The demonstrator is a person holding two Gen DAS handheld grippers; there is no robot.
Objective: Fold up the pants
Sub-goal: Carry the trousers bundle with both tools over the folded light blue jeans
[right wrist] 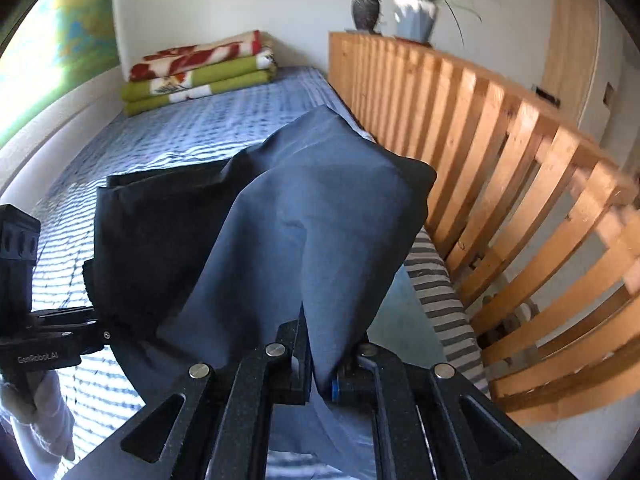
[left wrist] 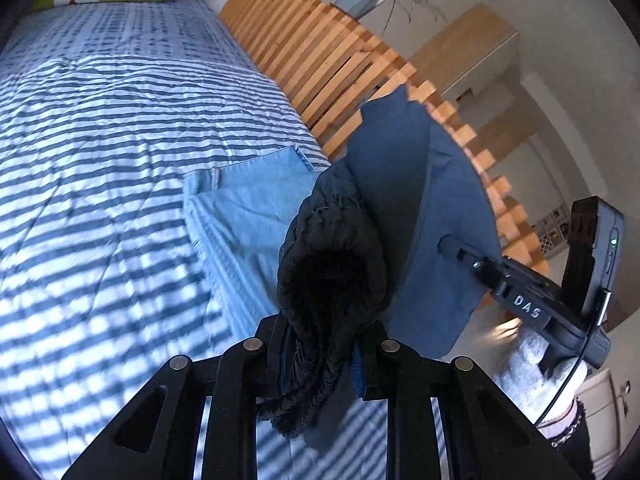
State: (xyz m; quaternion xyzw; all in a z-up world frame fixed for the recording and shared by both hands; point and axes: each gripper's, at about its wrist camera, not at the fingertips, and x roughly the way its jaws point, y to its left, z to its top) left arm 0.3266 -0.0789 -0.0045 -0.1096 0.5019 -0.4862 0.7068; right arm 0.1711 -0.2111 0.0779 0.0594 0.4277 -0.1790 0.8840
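Left gripper (left wrist: 320,360): my jaws are clamped on the gathered dark waistband of the pants (left wrist: 404,208), the bunched elastic bulging up between the fingers.
Right gripper (right wrist: 320,364): pinched tight on a fold of the same blue-grey cloth, which rises in a peak straight out of the jaws.
Pants: lifted off the bed, stretched between my two tools, draped in front of both cameras.
Gloved hand (left wrist: 532,364): white glove wrapped round the right tool's handle, seen from my left camera.
Light blue garment (left wrist: 248,216): lying flat on the striped bedspread (left wrist: 100,140), just behind the hanging pants.
Wooden slat rail (right wrist: 500,184): running along the bed's far side.
Folded blankets (right wrist: 200,72): stacked at the head of the bed.
Plant pots (right wrist: 412,20): standing on top of the rail.
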